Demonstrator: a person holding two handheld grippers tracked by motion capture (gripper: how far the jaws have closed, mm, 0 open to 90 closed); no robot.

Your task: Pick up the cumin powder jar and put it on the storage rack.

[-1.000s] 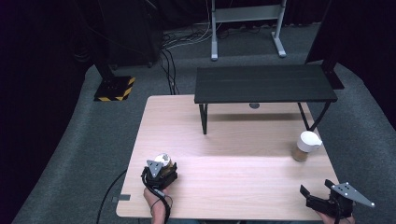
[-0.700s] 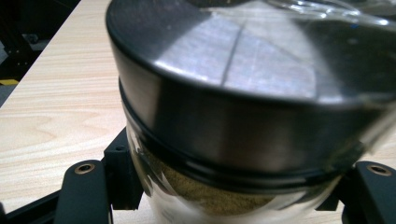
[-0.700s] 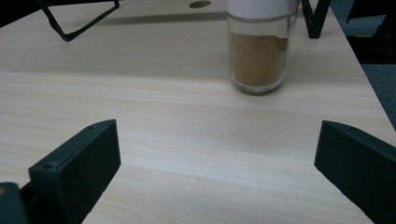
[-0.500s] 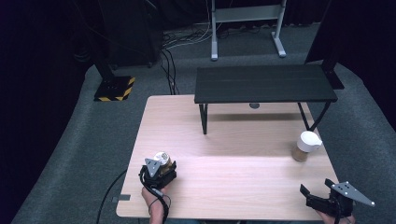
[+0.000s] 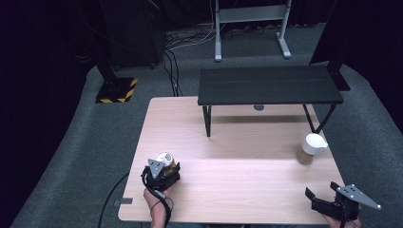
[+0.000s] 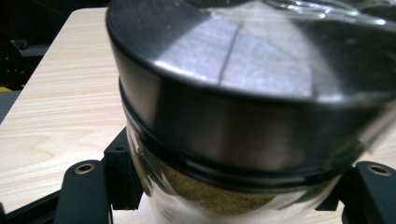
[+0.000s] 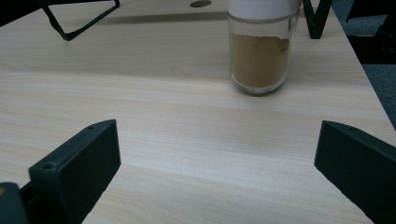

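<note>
Two spice jars are sitting on the table, and so far one of them is in hand. The left gripper is pinching the metal-lidded jar near the front left corner; in the left gripper view its black jaws are pressing on the glass wall from both sides, below the dark metal lid, with a brownish powder showing through the glass. Whether that jar is resting on the table or lifted just clear of it I cannot tell. The right gripper is waiting at the front right corner with its jaws spread wide and nothing between them. The white-lidded jar is standing upright near the right edge, well apart from those jaws; in the right gripper view it is straight ahead of them, untouched, with tan powder filling its lower part. The black shelf is spanning the back edge with its top bare. Judgement: the grasp of the first jar is done; the carry and placement are left, possibly onto or under the shelf, and the second jar is not yet approached.
</note>
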